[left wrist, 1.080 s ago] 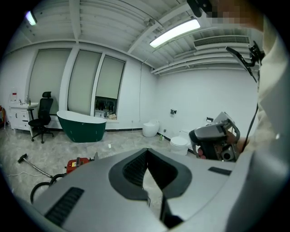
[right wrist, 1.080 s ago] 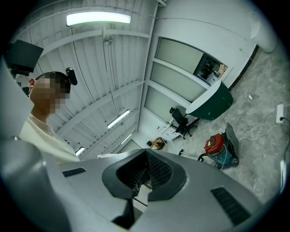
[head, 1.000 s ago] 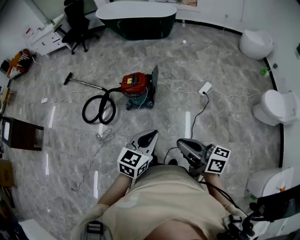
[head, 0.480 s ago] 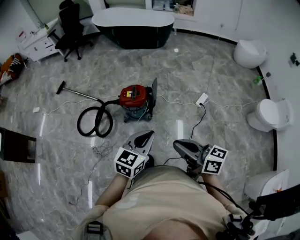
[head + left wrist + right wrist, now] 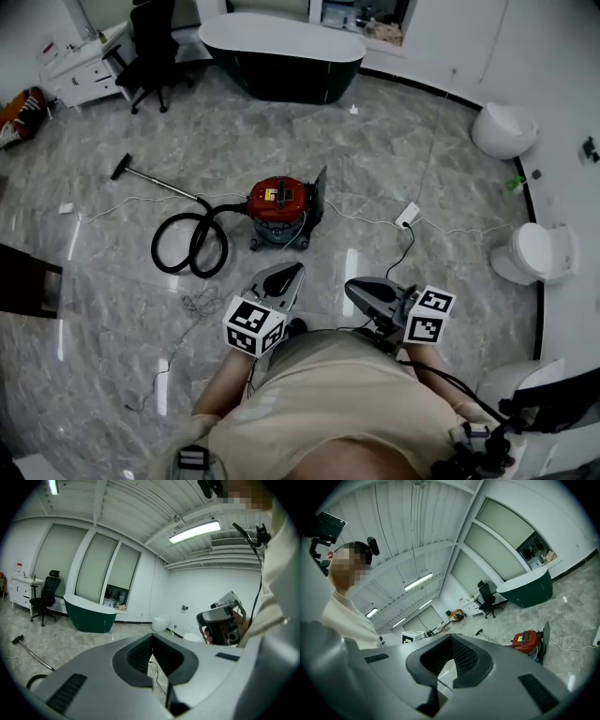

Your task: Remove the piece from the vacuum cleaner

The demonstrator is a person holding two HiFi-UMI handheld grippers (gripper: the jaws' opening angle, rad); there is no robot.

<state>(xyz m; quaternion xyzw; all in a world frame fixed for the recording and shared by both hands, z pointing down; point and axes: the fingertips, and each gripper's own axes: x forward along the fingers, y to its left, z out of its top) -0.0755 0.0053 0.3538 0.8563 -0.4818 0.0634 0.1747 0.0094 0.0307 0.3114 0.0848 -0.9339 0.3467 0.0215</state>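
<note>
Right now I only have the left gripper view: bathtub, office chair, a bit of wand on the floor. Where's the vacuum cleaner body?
Observer: In the head view the red vacuum cleaner sits on the floor ahead of the left gripper and right gripper, apart from both.
Operator: Hose attached?
Observer: The black hose lies looped on the floor to the cleaner's left, one end at the cleaner. The wand lies beyond the loop.
Operator: Right gripper carrying anything?
Observer: No. The right gripper view shows its fingers closed together with nothing between them.
</note>
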